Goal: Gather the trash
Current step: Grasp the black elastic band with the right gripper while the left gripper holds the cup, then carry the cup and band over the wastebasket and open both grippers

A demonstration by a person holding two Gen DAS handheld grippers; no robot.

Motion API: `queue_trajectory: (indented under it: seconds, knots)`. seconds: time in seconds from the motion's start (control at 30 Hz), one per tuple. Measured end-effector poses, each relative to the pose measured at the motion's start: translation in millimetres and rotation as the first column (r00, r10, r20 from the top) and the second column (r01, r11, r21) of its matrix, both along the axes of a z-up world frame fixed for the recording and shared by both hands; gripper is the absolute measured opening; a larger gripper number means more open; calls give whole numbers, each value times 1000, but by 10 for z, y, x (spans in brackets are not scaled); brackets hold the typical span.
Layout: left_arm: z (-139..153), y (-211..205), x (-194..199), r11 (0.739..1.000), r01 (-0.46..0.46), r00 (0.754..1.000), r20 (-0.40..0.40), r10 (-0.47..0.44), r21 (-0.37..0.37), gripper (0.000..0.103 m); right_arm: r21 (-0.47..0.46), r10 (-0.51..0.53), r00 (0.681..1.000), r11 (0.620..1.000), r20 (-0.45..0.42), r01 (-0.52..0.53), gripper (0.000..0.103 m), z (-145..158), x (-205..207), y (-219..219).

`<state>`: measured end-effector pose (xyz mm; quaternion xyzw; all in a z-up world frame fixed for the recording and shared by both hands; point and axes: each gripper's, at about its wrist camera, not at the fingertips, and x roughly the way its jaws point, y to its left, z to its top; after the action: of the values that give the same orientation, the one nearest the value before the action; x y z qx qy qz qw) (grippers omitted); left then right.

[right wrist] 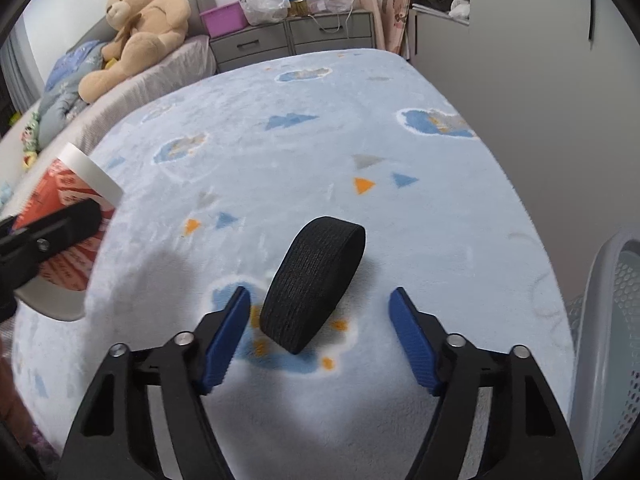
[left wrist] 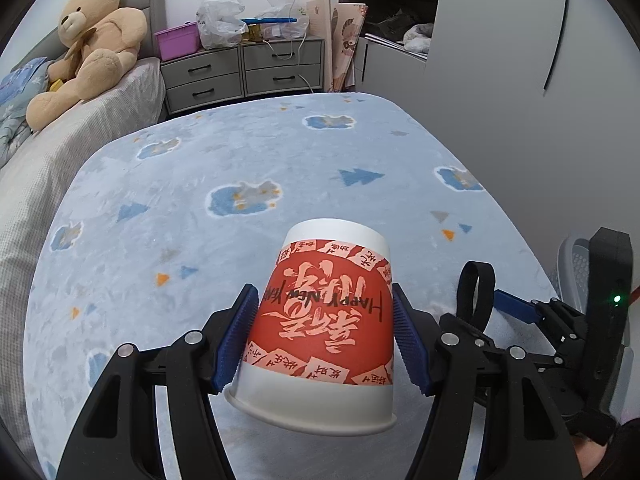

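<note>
Left gripper clamped on cup, right gripper jaws apart

Left gripper (left wrist: 325, 338) pointed steeply down, both blue pads (left wrist: 236, 338) pressed flat against the sides of the red-and-white paper cup (left wrist: 324, 320), cup held rim toward the camera. Right gripper (right wrist: 323, 336) also angled down, jaws spread with neither pad touching the black elastic band (right wrist: 314, 284) standing between them, nearer the left pad.

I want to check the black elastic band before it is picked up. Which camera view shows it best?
The right wrist view: the black elastic band stands as a loop on the blue blanket, whole and unblocked, between the open right gripper fingers. The left wrist view shows it small, partly hidden behind gripper parts.
</note>
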<state>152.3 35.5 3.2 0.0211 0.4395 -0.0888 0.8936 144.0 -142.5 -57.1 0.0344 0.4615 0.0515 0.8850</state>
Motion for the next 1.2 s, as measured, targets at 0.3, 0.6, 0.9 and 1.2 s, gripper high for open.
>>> queue_trajectory:
  seconds: [0.3,0.6,0.9,1.2]
  knots:
    - [65,30,-29,1000,1,1000,22,-1,-16,64,-9,21,1000,1000,16,-21,17,25,-33,3]
    - [51,-56,-65,1000,21,999,28,-21,-4,64,18,4,999,1000,33,-4,17,128,-105,-144]
    - [58,-279,-175,997,72,996,50,-72,3,64,15,-10,998,1000,64,9,17,279,-286,-381]
    - [43,-636,-323,988,150,986,64,-151,24,64,18,-61,993,998,96,60,17,421,-522,-821]
